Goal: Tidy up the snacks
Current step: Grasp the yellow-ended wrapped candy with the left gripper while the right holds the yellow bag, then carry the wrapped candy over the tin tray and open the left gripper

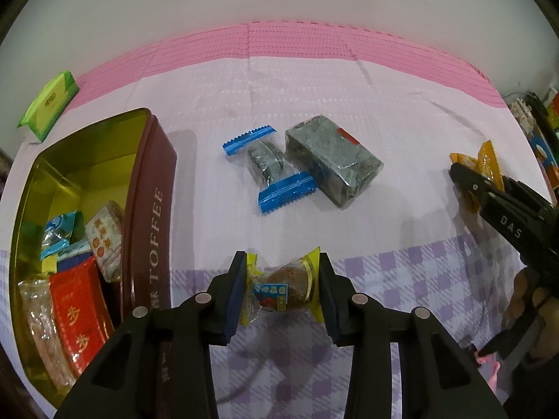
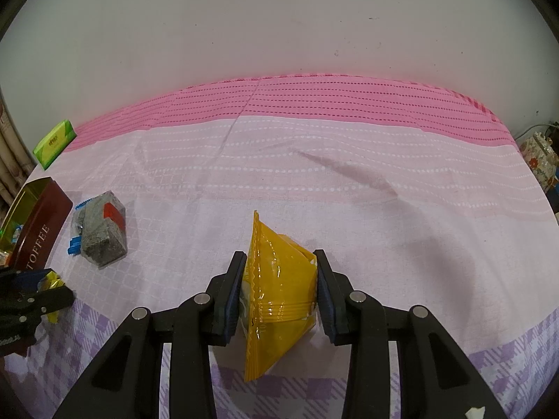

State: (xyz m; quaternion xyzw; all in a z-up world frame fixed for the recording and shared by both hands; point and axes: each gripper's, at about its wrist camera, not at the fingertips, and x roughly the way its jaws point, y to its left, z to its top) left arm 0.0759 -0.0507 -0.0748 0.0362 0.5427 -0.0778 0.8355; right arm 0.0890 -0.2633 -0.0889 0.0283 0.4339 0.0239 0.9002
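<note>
An open dark-red toffee tin [image 1: 153, 209] is sitting leftmost, snacks inside. Beside it, the left gripper [image 1: 281, 288] is pinching a brown yellow-wrapped sweet [image 1: 290, 288]. Rightward, the right gripper [image 2: 279, 289] is clamping an orange plastic snack packet [image 2: 279, 279] above the cloth.

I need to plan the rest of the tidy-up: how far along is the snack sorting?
Done: several snacks already lie in the toffee tin. In hand: the left gripper is shut on a yellow-ended sweet, and the right gripper is shut on an orange packet. Left: the blue-ended sweet and the grey block on the cloth; the green pack also lies outside the tin.
</note>
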